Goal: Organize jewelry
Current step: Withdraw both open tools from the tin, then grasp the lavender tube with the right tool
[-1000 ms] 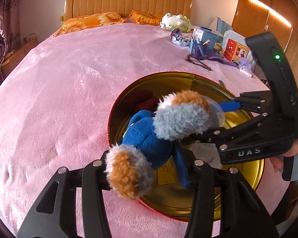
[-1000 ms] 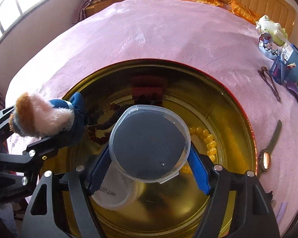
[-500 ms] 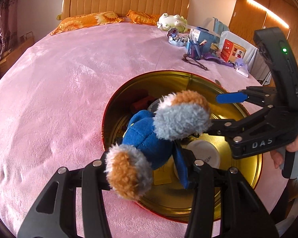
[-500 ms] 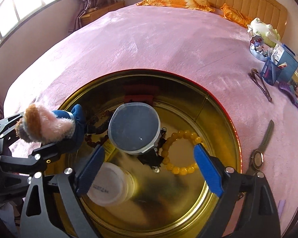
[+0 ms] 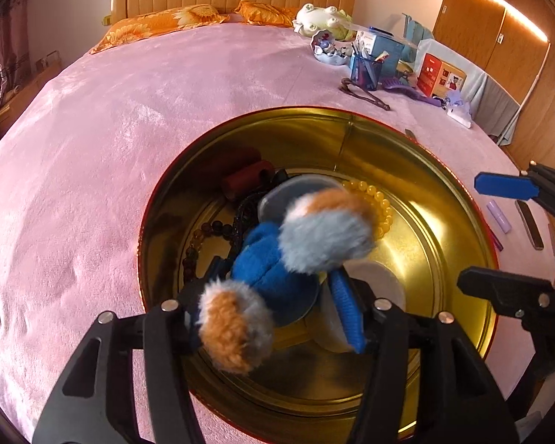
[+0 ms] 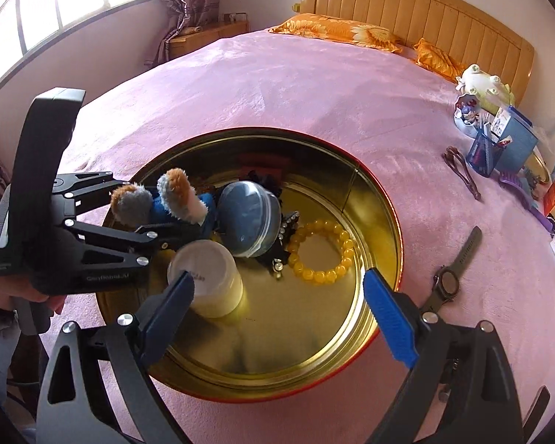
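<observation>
A round gold tin (image 5: 351, 118) (image 6: 392, 222) lies on the pink bedspread. In it are a yellow bead bracelet (image 6: 322, 251), a dark bead bracelet (image 5: 199, 236), a clear-lidded round container (image 6: 248, 218), a white jar (image 6: 211, 277) and a red box (image 5: 248, 177). My left gripper (image 5: 268, 310) (image 6: 174, 211) hovers over the tin's left side with its jaws opening. A blue plush toy (image 5: 266, 266) with furry grey and orange feet sits blurred and loose between them. My right gripper (image 6: 277, 288) (image 5: 499, 236) is open and empty above the tin's near rim.
A dark wristwatch (image 6: 451, 277) lies on the bedspread right of the tin. Farther right are a brown hair clip (image 6: 462, 170), a blue mesh pen holder (image 6: 481, 155), boxes and a ceramic frog (image 6: 481, 81). A lilac tube (image 5: 499, 214) and a nail file (image 5: 529, 222) lie near the bed's edge.
My right gripper opened, left the clear-lidded container in the tin and pulled back and up. My left jaws have widened around the plush toy.
</observation>
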Demonstrator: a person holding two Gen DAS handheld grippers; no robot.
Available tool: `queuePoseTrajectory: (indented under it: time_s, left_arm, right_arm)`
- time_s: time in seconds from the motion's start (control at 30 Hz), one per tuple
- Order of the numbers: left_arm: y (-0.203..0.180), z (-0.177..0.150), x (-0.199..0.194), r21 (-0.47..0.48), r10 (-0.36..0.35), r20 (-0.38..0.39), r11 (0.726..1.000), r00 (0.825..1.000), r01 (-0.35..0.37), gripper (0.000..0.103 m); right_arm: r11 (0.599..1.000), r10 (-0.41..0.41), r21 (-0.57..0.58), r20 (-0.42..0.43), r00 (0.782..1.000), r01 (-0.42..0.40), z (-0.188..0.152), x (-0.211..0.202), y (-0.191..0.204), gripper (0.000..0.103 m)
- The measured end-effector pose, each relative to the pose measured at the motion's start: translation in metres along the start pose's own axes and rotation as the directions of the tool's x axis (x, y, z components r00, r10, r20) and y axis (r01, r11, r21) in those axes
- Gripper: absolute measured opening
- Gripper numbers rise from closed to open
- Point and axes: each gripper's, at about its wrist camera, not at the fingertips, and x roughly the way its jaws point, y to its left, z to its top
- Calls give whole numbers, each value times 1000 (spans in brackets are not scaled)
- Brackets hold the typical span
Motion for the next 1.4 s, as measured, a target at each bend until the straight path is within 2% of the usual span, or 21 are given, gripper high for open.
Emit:
queuePoseTrajectory:
  time_s: [0.1,0.27,0.33,0.43,0.53,0.63,0.73,0.8,0.93,1.1,1.3,1.4]
  left_arm:
    - [-1,0,-12,-14,8,28,1000,1000,-8,82]
    - [-14,-2,-21,-7,39,-8,999,999,-39,83]
    - [-23,-5,-27,-24,-12,-10,1000,1000,12,83]
    - [-46,-11,-42,-12,-81,55,997,995,82,83]
    - [-81,-16,-57,46,-143,112,989,983,139,83]
    - [-124,-20,-66,135,-220,140,970,965,202,83]
    - [-170,-25,-65,233,-298,116,935,948,266,83]
    - [-200,-30,-56,287,-317,74,915,945,285,83]
    - [-242,-35,-31,347,-302,20,896,953,277,83]
    - [-272,-24,11,346,-261,-14,905,965,249,83]
    - [-283,4,65,266,-187,-46,944,981,193,83]
    - [-290,13,87,275,-136,-50,950,989,145,83]
  right_arm:
    - [1000,6,17,20,1000,-6,-9,-9,-5,94]
    - [994,-1,108,67,998,-7,-35,-31,-30,94]
    - [989,-30,146,80,996,19,-51,-41,-46,94]
    - [978,-102,193,90,991,83,-81,-58,-70,94]
    - [953,-166,269,80,983,139,-118,-74,-100,94]
    - [916,-203,362,53,978,171,-156,-85,-130,94]
    - [882,-238,422,20,971,208,-186,-91,-153,94]
    - [865,-263,444,4,965,234,-200,-94,-167,94]
    - [854,-274,462,5,962,241,-219,-99,-185,94]
    - [850,-290,459,-7,957,261,-230,-96,-208,94]
    - [829,-302,487,-25,953,275,-225,-78,-250,94]
    - [821,-294,506,-24,955,266,-221,-70,-267,94]
